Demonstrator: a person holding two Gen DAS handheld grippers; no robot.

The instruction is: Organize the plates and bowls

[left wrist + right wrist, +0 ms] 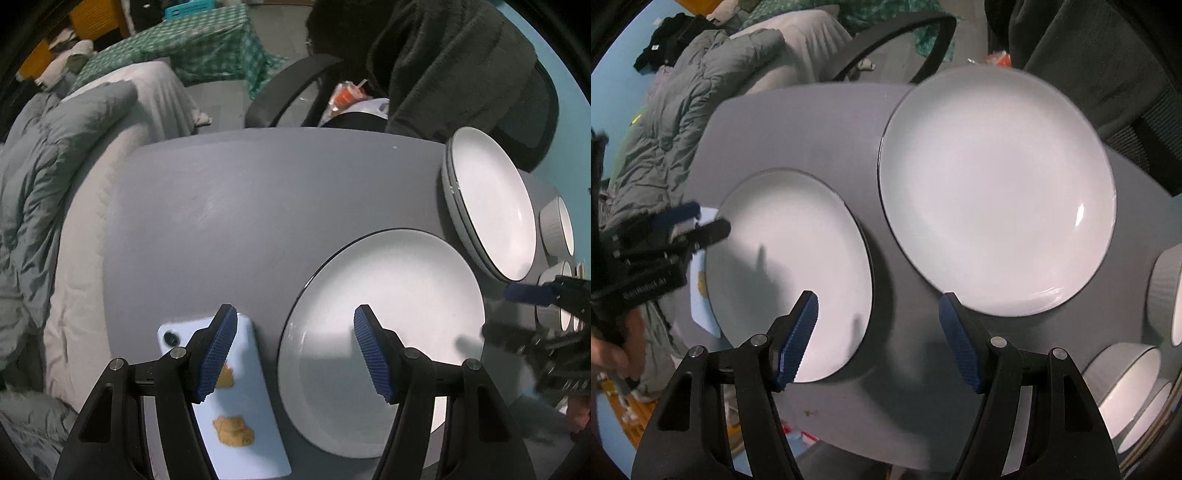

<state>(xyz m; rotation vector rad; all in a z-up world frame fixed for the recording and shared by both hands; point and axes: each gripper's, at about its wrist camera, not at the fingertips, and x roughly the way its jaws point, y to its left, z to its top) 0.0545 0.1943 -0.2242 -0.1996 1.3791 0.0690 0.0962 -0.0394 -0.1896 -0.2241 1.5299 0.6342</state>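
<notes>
Grey table (221, 206): both hand-held grippers, left (295, 354) and right (879, 339), jaws apart and empty, flank single plate (388, 332); next, grip its rim.

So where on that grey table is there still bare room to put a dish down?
The far-left stretch of the table, beyond the phone and single plate, is bare. The right side is crowded: stacked plates, then bowls.

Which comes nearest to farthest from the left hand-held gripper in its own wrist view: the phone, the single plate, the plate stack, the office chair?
From the left hand-held gripper:
1. Phone under its left finger, and single plate under its right finger: too close to call.
2. Plate stack, far right on the table.
3. Office chair, beyond the table's far edge.
</notes>
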